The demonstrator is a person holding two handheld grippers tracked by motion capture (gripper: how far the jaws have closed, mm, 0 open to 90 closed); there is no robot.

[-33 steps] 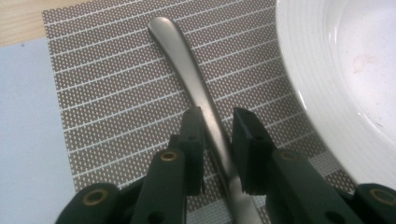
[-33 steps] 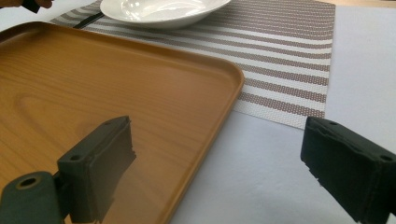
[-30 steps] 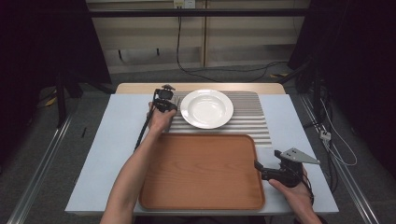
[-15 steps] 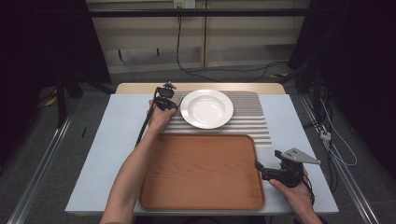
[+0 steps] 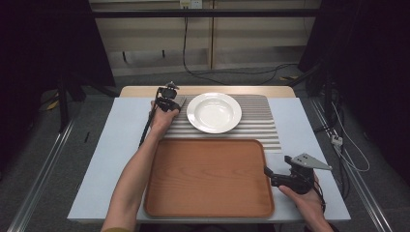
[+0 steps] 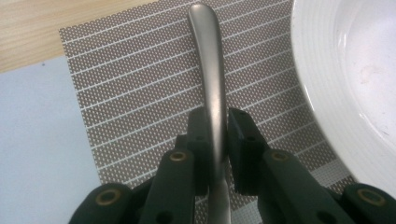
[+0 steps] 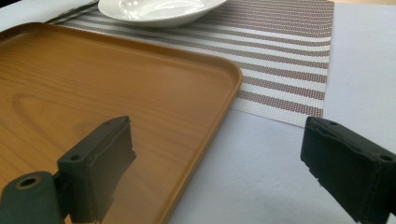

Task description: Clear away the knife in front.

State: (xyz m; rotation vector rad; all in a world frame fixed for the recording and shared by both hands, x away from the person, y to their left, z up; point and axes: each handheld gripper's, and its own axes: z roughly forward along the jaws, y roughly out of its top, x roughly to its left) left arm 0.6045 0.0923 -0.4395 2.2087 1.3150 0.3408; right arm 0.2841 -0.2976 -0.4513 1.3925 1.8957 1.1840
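Left gripper view showed the left claw (image 6: 215,135) clamped on a metal utensil handle (image 6: 208,70) over the striped placemat (image 6: 140,93), just beside the white plate (image 6: 355,79). Right claw (image 7: 219,163) stood wide, nothing between its jaws, straddling the wooden tray's (image 7: 93,84) edge nearer that plate's side.

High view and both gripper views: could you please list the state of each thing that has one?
Left gripper: shut on the metal handle.
Right gripper: open, holding nothing.
White plate: empty, upright on the striped placemat.
Wooden tray: empty, flat on the table.
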